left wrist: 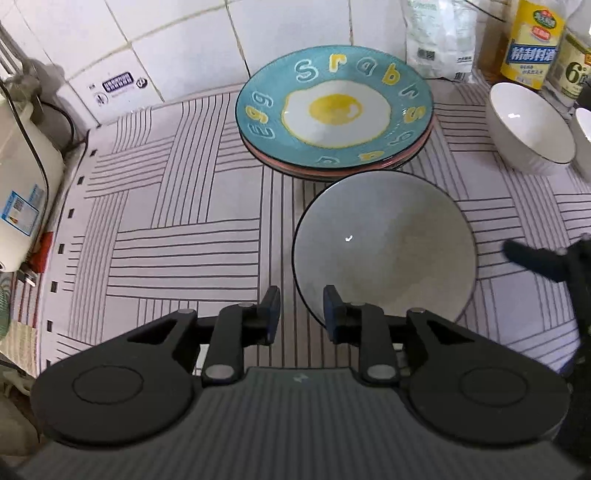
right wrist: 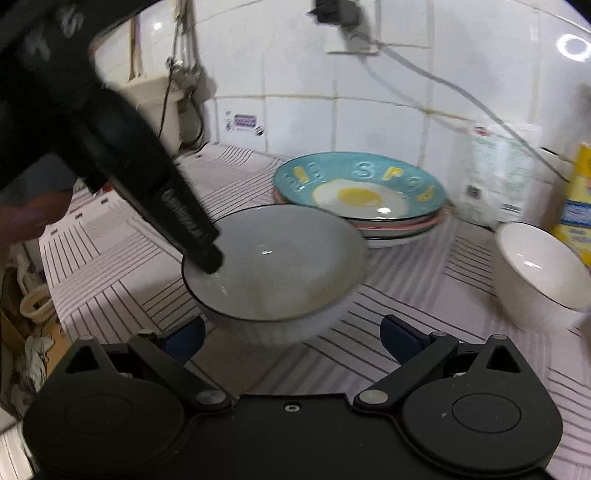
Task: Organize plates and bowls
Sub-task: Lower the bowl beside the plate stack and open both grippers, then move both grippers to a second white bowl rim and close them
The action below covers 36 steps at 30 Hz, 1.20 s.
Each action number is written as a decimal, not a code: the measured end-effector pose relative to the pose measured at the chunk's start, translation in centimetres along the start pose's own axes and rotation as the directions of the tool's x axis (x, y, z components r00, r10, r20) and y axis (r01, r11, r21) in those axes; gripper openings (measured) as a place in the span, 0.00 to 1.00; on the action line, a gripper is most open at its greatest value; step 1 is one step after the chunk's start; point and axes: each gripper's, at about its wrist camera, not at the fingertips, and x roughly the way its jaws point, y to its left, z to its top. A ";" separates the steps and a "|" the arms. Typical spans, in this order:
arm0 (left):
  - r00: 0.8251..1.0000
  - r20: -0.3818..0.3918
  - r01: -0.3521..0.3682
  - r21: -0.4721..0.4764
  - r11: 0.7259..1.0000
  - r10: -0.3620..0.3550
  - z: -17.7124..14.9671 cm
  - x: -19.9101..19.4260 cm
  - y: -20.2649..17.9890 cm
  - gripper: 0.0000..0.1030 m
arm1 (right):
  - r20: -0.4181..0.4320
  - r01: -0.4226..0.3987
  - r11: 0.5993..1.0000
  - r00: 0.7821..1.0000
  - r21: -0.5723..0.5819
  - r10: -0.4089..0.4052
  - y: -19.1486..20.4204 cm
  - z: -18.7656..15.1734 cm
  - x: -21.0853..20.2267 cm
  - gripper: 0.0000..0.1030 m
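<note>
Left gripper (left wrist: pixel 301 314) is letting go of the grey bowl's (left wrist: pixel 384 243) near rim.

Its jaws are standing slightly apart astride that rim, pads not visibly pressing. The bowl is sitting on the bench (left wrist: pixel 177 236), just ahead of the spread, empty right gripper (right wrist: pixel 293 338), in front of one plate stack (left wrist: pixel 334 110); two white bowls (left wrist: pixel 528 129) are waiting to the right.

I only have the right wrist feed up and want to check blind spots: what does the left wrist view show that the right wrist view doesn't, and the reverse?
Left wrist only: the left gripper slightly open astride the near rim of the grey bowl, and two bottles at the wall.

Right wrist only: the right gripper wide open before the bowl, a wall socket with its cable.

Both: grey bowl, egg plate topping a stack, white bowl, striped mat.
</note>
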 end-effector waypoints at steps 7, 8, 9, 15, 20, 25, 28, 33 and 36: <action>0.998 0.002 0.061 0.008 0.998 -0.061 0.6 -3.6 -1.3 0.35 | 0.084 0.015 0.993 0.996 0.117 -0.024 -2.9 -1.3 -5.8 0.99; 0.997 -0.009 0.083 0.004 0.997 -0.083 0.8 -4.0 -1.5 0.36 | 0.095 0.022 0.991 0.995 0.135 -0.035 -3.4 -1.4 -6.3 0.99; 0.994 -0.022 0.103 0.001 0.995 -0.103 1.1 -4.3 -1.7 0.37 | 0.111 0.027 0.987 0.993 0.158 -0.045 -3.9 -1.6 -7.0 0.99; 0.995 0.021 0.092 0.036 0.995 -0.093 2.5 -7.1 -4.2 0.42 | 0.157 0.048 0.960 0.983 0.276 -0.095 -6.9 -0.8 -10.6 0.99; 0.991 0.067 0.116 0.033 0.993 -0.118 3.8 -8.9 -5.7 0.49 | 0.155 0.045 0.927 0.982 0.372 -0.110 -9.6 1.5 -13.1 0.94; 0.987 0.081 0.136 0.010 0.991 -0.136 5.5 -8.8 -7.7 0.53 | 0.193 0.063 0.923 0.970 0.380 -0.146 -11.5 3.0 -15.2 0.92; 0.985 0.097 0.145 -0.006 0.989 -0.144 6.4 -8.0 -8.9 0.55 | 0.206 0.073 0.922 0.965 0.380 -0.161 -12.5 3.0 -15.5 0.87; 0.983 0.106 0.150 -0.028 0.988 -0.147 7.7 -5.7 -10.6 0.55 | 0.195 0.090 0.894 0.962 0.439 -0.192 -14.7 2.1 -13.1 0.78; 0.984 0.095 0.153 -0.012 0.988 -0.151 8.3 -4.4 -11.7 0.55 | 0.163 0.106 0.866 0.964 0.489 -0.210 -15.9 1.4 -11.3 0.73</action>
